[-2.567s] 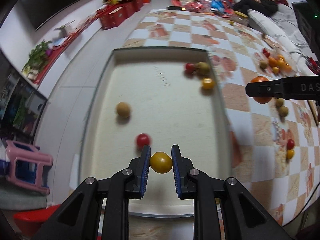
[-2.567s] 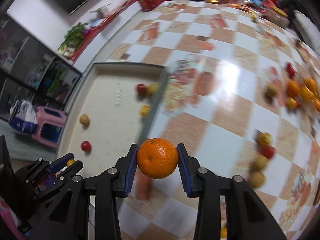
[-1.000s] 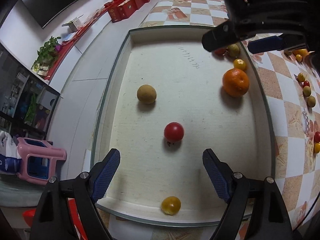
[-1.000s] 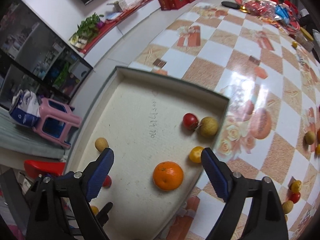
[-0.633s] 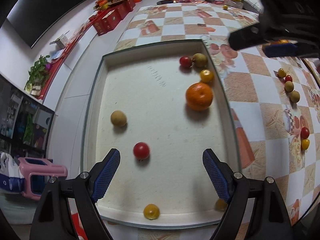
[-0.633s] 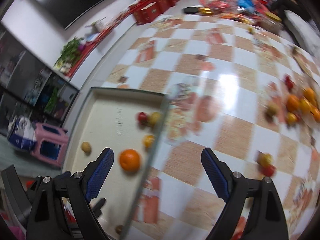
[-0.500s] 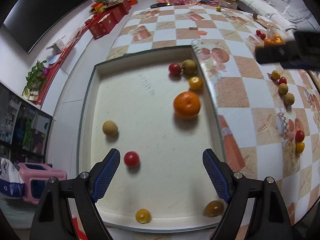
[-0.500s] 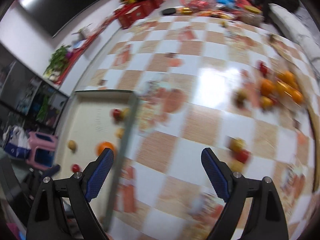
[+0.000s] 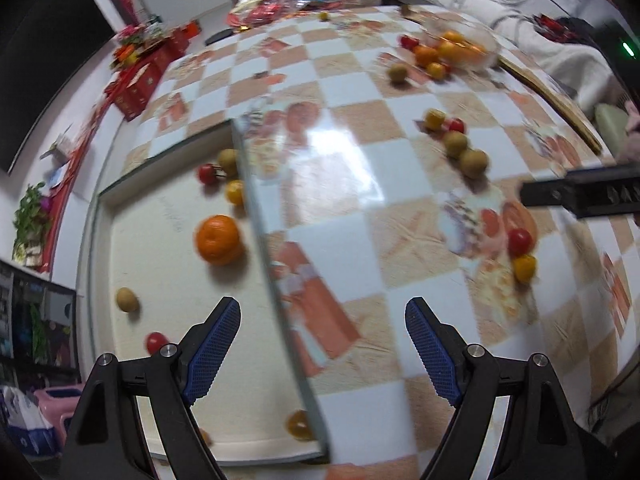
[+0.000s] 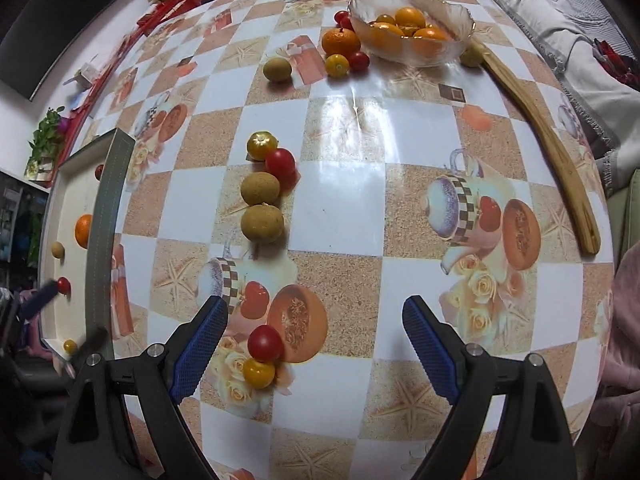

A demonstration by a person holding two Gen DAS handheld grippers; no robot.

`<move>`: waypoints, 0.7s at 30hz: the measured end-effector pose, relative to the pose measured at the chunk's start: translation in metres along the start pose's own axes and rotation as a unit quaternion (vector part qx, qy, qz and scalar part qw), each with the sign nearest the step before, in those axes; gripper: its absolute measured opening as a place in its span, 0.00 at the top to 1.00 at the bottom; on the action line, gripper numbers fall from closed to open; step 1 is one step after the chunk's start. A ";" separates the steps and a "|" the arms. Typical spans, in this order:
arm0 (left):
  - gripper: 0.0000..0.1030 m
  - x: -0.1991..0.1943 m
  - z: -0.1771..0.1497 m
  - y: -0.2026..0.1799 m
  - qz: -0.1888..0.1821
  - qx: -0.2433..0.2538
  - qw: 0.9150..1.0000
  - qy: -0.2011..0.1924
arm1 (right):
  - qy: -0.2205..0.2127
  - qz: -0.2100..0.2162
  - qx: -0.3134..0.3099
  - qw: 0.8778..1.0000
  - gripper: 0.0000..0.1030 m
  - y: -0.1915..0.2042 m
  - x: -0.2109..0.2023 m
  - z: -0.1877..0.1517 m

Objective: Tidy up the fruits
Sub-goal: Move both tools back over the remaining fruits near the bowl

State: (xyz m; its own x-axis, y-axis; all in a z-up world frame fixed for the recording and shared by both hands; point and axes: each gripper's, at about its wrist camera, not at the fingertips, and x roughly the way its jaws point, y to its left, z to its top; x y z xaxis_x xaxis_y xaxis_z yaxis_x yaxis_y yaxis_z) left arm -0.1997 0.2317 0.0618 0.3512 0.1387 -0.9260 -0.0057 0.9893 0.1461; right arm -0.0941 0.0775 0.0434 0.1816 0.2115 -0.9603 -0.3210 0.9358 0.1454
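Note:
A shallow white tray (image 9: 168, 216) at the table's left edge holds an orange (image 9: 218, 239), cherry tomatoes, small yellow fruits and brown longans. My left gripper (image 9: 322, 334) is open and empty above the tray's right rim. My right gripper (image 10: 314, 334) is open and empty over the checked tablecloth, with a red cherry tomato (image 10: 265, 343) and a yellow one (image 10: 259, 373) just left of its middle. Two brown longans (image 10: 261, 205), a red tomato (image 10: 280, 163) and a yellow tomato (image 10: 261, 145) lie farther ahead. The tray (image 10: 108, 200) shows at far left.
A glass bowl (image 10: 412, 20) of oranges stands at the table's far side, with an orange (image 10: 340, 41), tomatoes and a green-brown fruit (image 10: 277, 69) beside it. A long wooden stick (image 10: 544, 140) lies on the right. Sofa cushions lie beyond the table.
Both grippers swung right, away from the tray toward the loose fruit on the tablecloth. The orange and the small yellow fruit stay in the tray where they were released.

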 end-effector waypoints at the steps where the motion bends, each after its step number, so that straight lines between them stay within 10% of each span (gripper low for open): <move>1: 0.17 0.001 -0.002 -0.010 -0.005 0.011 1.000 0.003 | -0.001 0.001 -0.002 1.000 0.11 0.000 0.001 0.002; 9: 0.17 -0.002 0.017 -0.015 -0.009 0.000 1.000 -0.002 | -0.015 0.012 -0.006 1.000 0.11 -0.004 0.005 0.029; 21: 0.17 0.026 0.134 0.011 -0.003 -0.042 0.998 -0.042 | -0.072 -0.001 0.044 0.996 0.22 -0.044 0.002 0.089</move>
State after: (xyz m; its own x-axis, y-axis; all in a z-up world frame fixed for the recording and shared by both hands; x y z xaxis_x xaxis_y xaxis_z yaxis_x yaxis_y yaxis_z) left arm -0.0647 0.2398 0.0856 0.4294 0.1310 -0.8936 -0.0794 0.9911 0.1071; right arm 0.0028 0.0617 0.0562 0.3151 0.2418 -0.9178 -0.2390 0.9560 0.1698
